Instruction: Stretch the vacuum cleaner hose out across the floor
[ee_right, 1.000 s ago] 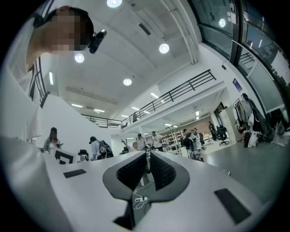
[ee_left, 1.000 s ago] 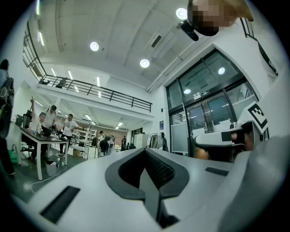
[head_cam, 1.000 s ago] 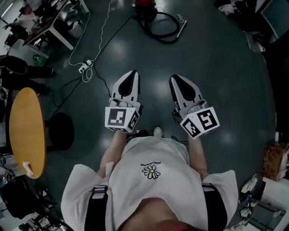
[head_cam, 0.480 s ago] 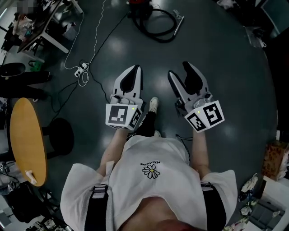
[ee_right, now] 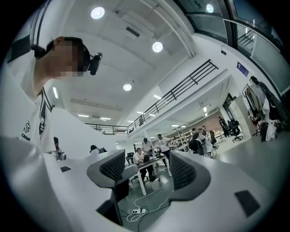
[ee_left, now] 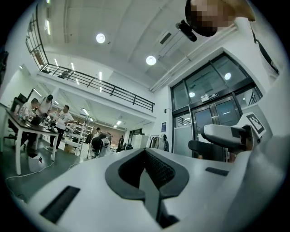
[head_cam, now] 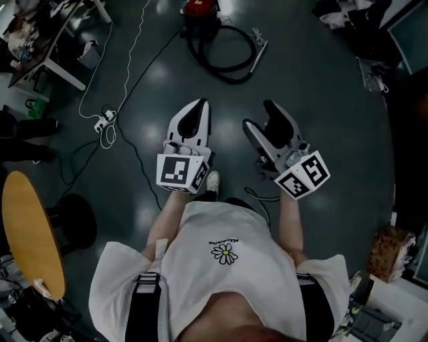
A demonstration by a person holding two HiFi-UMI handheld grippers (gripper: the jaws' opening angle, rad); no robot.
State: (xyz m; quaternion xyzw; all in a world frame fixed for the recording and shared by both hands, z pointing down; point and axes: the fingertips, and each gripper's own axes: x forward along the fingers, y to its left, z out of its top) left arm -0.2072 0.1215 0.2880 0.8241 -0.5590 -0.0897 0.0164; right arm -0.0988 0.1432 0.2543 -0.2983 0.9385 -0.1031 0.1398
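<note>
The red vacuum cleaner [head_cam: 200, 8] stands on the dark floor at the top of the head view. Its black hose [head_cam: 223, 51] lies coiled beside it, with the pale wand [head_cam: 259, 57] at the coil's right. Both grippers are held in front of the person, well short of the hose. My left gripper [head_cam: 194, 111] is shut with nothing in it, and its jaws [ee_left: 146, 156] meet in the left gripper view. My right gripper [head_cam: 261, 116] has its jaws opening, wide apart. Nothing sits between them in the right gripper view [ee_right: 147, 168].
A white cable and power strip [head_cam: 103, 124] lie on the floor at the left, with a black cable running toward the vacuum. A round wooden table [head_cam: 30, 234] and dark stool [head_cam: 73, 217] stand at lower left. A desk [head_cam: 40, 40] is top left, a cardboard box [head_cam: 386, 254] lower right.
My right gripper's jaws have gone from shut to wide open. The person has stepped forward, so the table has slid down the view and the hose sits a little nearer.
</note>
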